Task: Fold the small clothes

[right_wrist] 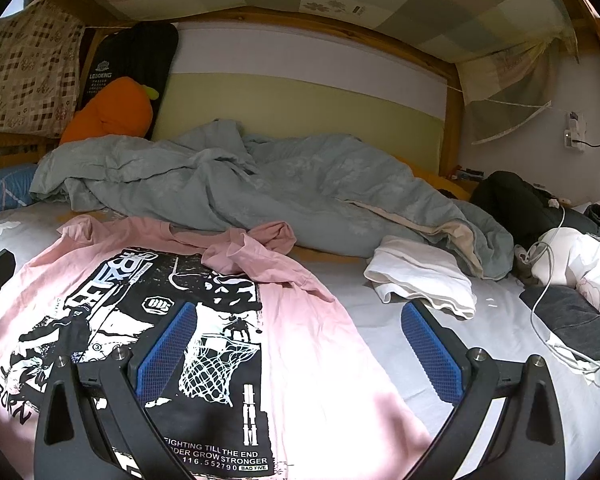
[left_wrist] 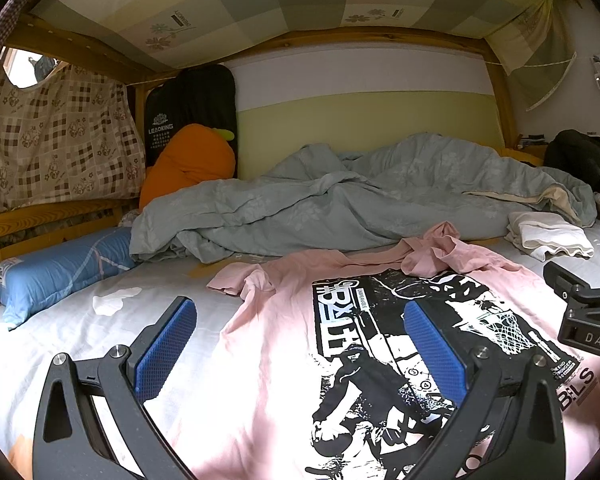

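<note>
A rumpled grey-green duvet (left_wrist: pixel 340 196) lies heaped across the far side of the bed (left_wrist: pixel 60 344), against the pale green wall. An orange carrot-shaped cushion (left_wrist: pixel 188 164) leans in the corner before a black bag (left_wrist: pixel 192 108) with white lettering. A blue pillow (left_wrist: pixel 56 272) rests along the wooden rail. A checked curtain (left_wrist: pixel 56 136) hangs beside it. At the other end, a white cable (right_wrist: pixel 548 280) trails over dark clothing (right_wrist: pixel 520 200).

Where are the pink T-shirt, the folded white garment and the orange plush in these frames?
pink T-shirt (left_wrist: pixel 276 344): left wrist view, plain pink fabric left of the print.
folded white garment (right_wrist: pixel 420 276): right wrist view, its top layer.
orange plush (left_wrist: pixel 188 164): left wrist view, middle of its body.
</note>
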{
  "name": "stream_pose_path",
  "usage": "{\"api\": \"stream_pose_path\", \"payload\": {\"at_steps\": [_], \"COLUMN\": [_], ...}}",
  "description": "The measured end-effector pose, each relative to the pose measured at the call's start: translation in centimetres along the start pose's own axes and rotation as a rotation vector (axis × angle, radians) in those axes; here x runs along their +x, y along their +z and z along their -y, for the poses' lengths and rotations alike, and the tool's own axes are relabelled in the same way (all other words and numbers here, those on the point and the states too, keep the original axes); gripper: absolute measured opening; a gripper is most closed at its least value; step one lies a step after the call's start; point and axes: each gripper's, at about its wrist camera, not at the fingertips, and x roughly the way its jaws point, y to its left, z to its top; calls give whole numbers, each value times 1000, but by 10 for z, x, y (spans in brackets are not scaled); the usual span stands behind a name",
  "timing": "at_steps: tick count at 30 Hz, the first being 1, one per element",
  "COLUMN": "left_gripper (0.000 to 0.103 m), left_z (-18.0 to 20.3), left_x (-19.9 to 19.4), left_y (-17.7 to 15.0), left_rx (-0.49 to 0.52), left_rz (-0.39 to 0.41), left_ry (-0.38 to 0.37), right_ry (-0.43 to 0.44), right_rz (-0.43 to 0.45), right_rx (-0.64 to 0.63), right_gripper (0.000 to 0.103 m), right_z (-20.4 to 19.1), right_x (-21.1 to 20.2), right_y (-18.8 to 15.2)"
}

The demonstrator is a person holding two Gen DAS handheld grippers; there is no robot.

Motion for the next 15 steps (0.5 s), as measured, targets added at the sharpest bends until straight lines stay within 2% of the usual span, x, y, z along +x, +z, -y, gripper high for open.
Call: {"api": "stream_pose_path", "payload": {"at_steps": [15], "left_gripper": [103], "left_z": [0], "left_x": [0], "left_y": [0], "left_rx": [0], "left_rz": [0], "left_ry": [0], "right_ry": [0], "right_rz": [-2], "right_rx": [2], "right_gripper": [103], "right_z": [0], "right_x": [0], "right_y": [-1]}}
